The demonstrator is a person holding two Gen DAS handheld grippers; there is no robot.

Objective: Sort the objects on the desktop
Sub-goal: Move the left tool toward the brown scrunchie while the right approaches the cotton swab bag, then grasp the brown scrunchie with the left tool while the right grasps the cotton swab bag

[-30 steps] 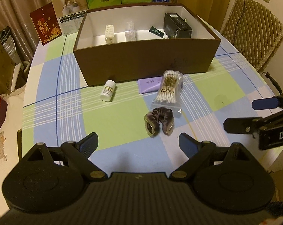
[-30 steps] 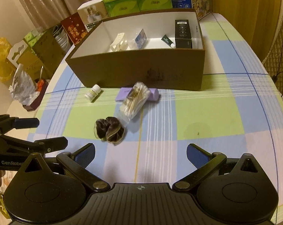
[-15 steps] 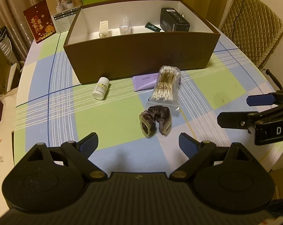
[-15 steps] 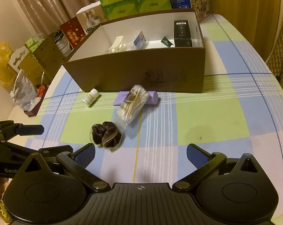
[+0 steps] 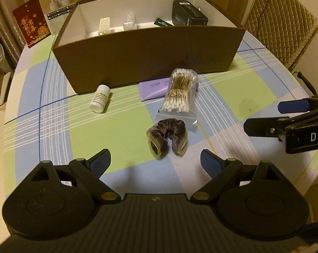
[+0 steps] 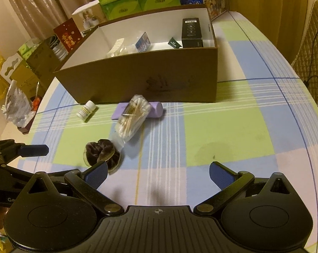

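Both tongs stand apart with nothing between their pads: the left tongs (image 5: pixel 155 162) hang above the near part of the desk (image 5: pixel 59 135), and the right tongs (image 6: pixel 157 176) hang beside them, their blue-padded fingers (image 5: pixel 293 106) entering the left wrist view from the right edge. Directly ahead of the left tongs, and clear of both pads, lies a dark brown velvet scrunchie (image 5: pixel 167 135), bent into an arch on the checked tablecloth; in the right wrist view the same scrunchie sits just beyond the left-hand pad of the right tongs, partly hidden by it. Just behind the scrunchie lies a clear zip bag of cotton swabs (image 5: pixel 180 93), its near corner touching or almost touching the scrunchie. The far end of the bag rests on a flat purple packet (image 5: pixel 153 87), which lies close against the front wall of the box. To the left of the packet, well apart from the scrunchie, a small white pill bottle (image 5: pixel 99 101) lies on its side near the box wall. The open brown cardboard box (image 5: pixel 146 52), white inside, holds a black carton (image 5: pixel 189 16) at its right end, a small dark green tube (image 5: pixel 163 22) beside that, and two pale small items toward the left that are too small to identify. Behind the box stand green tissue boxes (image 6: pixel 137 0), a white product carton (image 5: pixel 57 12) and a red card with gold lettering (image 5: pixel 30 27). A quilted chair (image 5: pixel 279 27) stands at the far right of the desk.
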